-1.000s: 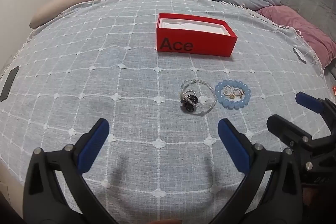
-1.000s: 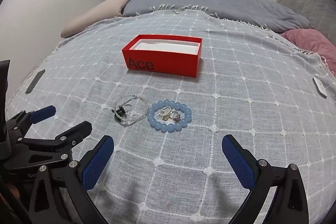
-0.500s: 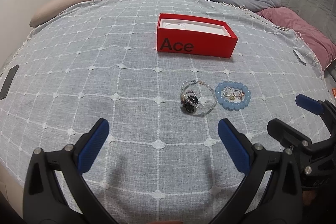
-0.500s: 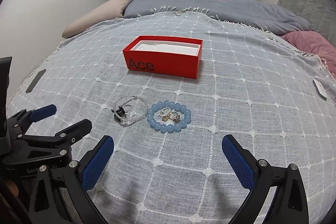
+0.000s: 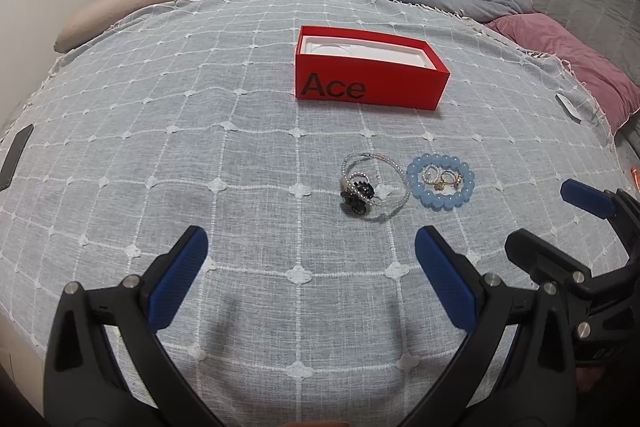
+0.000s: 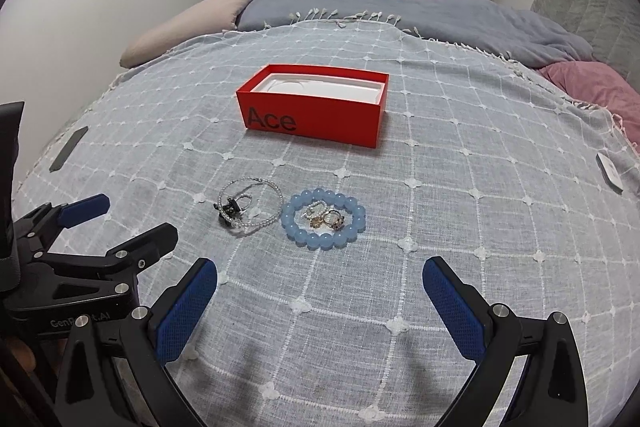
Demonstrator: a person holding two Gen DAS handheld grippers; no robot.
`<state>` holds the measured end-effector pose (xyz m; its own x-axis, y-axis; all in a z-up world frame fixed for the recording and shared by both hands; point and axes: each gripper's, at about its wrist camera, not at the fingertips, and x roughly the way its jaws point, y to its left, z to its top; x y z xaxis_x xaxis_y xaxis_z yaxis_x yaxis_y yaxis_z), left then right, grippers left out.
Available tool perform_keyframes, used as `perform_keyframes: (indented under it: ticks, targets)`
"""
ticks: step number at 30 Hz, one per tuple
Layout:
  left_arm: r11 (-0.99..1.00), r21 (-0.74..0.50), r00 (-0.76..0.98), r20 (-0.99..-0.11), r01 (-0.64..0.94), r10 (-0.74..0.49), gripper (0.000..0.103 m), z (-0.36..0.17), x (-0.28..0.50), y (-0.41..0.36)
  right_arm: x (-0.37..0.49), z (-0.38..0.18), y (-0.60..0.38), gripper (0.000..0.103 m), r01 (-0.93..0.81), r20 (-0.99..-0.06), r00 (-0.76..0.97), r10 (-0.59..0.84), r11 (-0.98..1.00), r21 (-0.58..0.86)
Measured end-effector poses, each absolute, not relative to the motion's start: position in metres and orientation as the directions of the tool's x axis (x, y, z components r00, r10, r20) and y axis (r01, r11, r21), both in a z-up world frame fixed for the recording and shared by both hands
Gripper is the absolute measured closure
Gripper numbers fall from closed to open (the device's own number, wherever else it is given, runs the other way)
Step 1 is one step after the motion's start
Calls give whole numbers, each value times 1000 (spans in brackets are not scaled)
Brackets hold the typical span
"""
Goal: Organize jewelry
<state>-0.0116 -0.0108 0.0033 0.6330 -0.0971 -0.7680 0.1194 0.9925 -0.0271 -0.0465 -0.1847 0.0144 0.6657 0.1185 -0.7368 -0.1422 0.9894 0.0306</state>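
Note:
An open red box (image 5: 370,75) marked "Ace", white inside, sits mid-bed; it also shows in the right wrist view (image 6: 316,107). In front of it lie a clear bead bracelet with a black charm (image 5: 370,185) (image 6: 248,209) and a blue bead bracelet (image 5: 440,183) (image 6: 324,219) with small rings inside its loop. My left gripper (image 5: 312,255) is open and empty, short of the jewelry. My right gripper (image 6: 320,283) is open and empty, just short of the blue bracelet.
A grey checked blanket (image 5: 200,147) covers the bed. A dark flat object (image 5: 16,155) lies at the left edge, a white tag (image 5: 568,107) at the right. Pillows (image 5: 560,59) lie at the back and right.
Both grippers have drifted very slightly; the jewelry and box have not moved. Both stay open.

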Motion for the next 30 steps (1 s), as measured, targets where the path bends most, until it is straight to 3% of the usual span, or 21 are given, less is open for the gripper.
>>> perform_keyframes:
  ticks: [13,19,21,22,26,30]
  targets:
    - [992,-30,632,-768,123,-102,0,3,-11,-13,-49,14,-182,4,-169,-731,666,149,985,47]
    - [990,-58,618,-776,132,-128,7,2,-7,-12,-45,14,-187,8,-164,-731,662,166,984,74]
    - [989,-75,611,-780,128,-138,16,1,-5,-9,-40,11,-194,19,-163,-742,642,195,980,116]
    - [989,-85,605,-783,124,-143,20,1,-3,-7,-37,9,-197,29,-162,-750,630,203,978,129]
    - [977,-179,556,-803,118,-214,47,-6,9,3,-20,-3,-217,49,-131,-770,578,269,963,237]
    - [958,-262,503,-816,115,-284,62,-12,24,8,-8,-3,-228,53,-118,-763,566,312,947,299]
